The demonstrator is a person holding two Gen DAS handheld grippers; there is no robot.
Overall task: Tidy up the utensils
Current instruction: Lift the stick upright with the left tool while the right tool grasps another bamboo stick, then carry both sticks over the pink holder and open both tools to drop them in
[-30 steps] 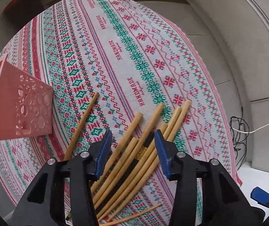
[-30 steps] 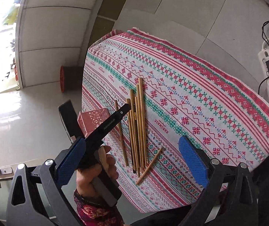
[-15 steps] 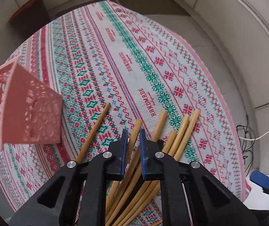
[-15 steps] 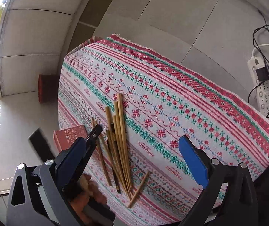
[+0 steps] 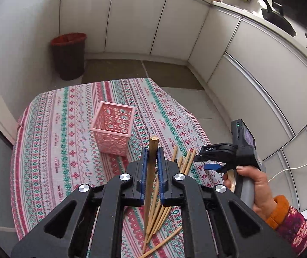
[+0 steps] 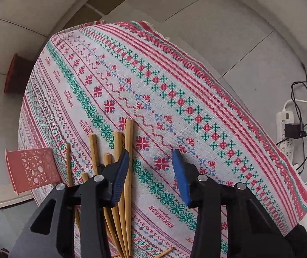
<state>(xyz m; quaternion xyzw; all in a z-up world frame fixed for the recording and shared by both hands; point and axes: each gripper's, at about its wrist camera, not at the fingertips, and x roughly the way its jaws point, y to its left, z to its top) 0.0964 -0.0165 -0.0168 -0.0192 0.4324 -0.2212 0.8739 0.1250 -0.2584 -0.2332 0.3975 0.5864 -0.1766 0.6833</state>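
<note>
Kitchen table (image 5: 45, 150), patterned cloth. Our left gripper (image 5: 152, 167) jaws clamp one chopstick (image 5: 152, 161); right gripper (image 6: 151, 176) gapes empty. We tip it upright over the pink basket (image 5: 112, 129), release low.

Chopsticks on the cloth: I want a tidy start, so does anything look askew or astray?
Yes. One thin stick lies crosswise near the table edge, apart from the roughly parallel bundle. The pink basket stands upright, and the left gripper pinches one chopstick.
</note>
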